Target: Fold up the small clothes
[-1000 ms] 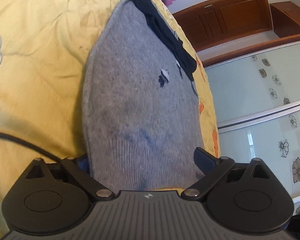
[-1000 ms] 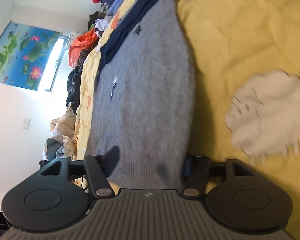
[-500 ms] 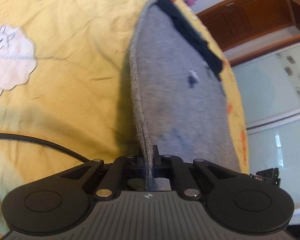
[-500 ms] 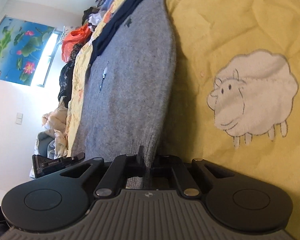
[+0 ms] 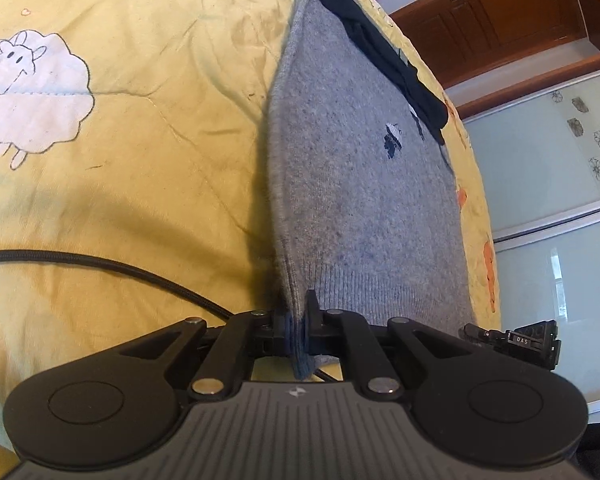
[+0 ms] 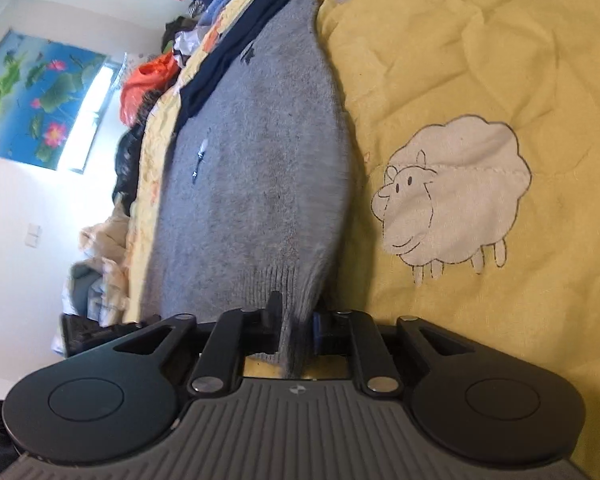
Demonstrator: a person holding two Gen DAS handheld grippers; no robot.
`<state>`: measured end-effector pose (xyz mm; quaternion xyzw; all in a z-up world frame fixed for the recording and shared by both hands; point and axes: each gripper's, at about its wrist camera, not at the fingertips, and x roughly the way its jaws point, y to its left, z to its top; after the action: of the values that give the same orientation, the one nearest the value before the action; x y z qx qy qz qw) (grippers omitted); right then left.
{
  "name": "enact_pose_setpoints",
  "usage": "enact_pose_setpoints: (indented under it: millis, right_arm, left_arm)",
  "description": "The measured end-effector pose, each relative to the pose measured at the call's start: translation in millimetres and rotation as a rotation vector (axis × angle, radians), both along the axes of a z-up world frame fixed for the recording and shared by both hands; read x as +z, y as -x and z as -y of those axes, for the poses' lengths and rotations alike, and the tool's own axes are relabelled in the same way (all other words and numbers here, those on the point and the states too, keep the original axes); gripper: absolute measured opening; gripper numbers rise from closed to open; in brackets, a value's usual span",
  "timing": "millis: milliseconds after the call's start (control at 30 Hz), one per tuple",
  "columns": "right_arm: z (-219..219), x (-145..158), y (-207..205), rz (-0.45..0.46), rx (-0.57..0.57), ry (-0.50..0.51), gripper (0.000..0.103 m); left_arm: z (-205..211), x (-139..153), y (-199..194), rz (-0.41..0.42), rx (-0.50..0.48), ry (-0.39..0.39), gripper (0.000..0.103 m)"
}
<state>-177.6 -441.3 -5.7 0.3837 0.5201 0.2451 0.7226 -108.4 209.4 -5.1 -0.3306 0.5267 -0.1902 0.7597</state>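
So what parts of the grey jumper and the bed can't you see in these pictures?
- Left wrist view: the grey jumper hem corner is hidden inside the shut left gripper.
- Right wrist view: the other corner sits between the right gripper jaws, which are opening.
- Both views: the neck end is covered by a navy garment.
- The yellow quilt is cut off by the frame edges.

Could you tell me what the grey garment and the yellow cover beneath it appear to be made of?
Grey garment: apparently a soft knit, wool or a blend; fuzzy matte surface, fine stitch rows and a ribbed hem. Yellow cover: seemingly thin woven cotton, matte, sharply creased and quilted, with a stitched-on white sheep patch that looks like plain cloth.
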Motion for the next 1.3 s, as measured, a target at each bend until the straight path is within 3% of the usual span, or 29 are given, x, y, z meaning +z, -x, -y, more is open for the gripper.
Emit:
enact_pose_setpoints:
  millis: [167, 200, 233, 300, 567, 700, 900, 1100, 1300]
  right_arm:
    - [7.7, -2.8, -0.6, -0.008, -0.038, -0.047, 0.034]
    - [7.3, -2.8, -1.5, -0.011, -0.036, -0.041, 0.029]
    - [5.7, -2.2, -2.3, -0.015, -0.026, -0.023, 0.015]
    - [2.8, -0.9, -3.0, -0.012, 0.0, 0.009, 0.015]
    - [9.7, 38.0, -38.3, 0.148, -0.04, -0.062, 0.014]
    - [16.8, 57.0, -91.9, 0.249, -0.096, -0.134, 0.014]
    - [23.4, 66.7, -195.7, 0.311, -0.182, -0.159, 0.014]
    - [24.0, 67.7, -296.0, 0.325, -0.259, -0.166, 0.014]
    - [20.3, 51.1, -384.9, 0.289, -0.318, -0.132, 0.014]
  left_arm:
    - [5.9, -0.6, -7.0, 0.003, 0.01, 0.001, 0.006]
    - [7.3, 1.1, -7.1, 0.011, 0.011, -0.014, 0.006]
    - [9.4, 4.3, -7.5, 0.019, 0.005, -0.038, 0.006]
    - [13.5, 13.4, -7.9, 0.052, -0.017, -0.081, 0.005]
    - [2.2, 55.3, -41.3, 0.204, 0.008, -0.016, 0.005]
    - [0.8, 73.6, -89.1, 0.289, 0.065, 0.024, 0.005]
    - [1.5, 96.0, -188.7, 0.405, 0.179, 0.075, 0.005]
    - [17.7, 113.7, -292.1, 0.468, 0.167, 0.037, 0.005]
    - [31.9, 104.1, -386.1, 0.484, 0.171, -0.022, 0.005]
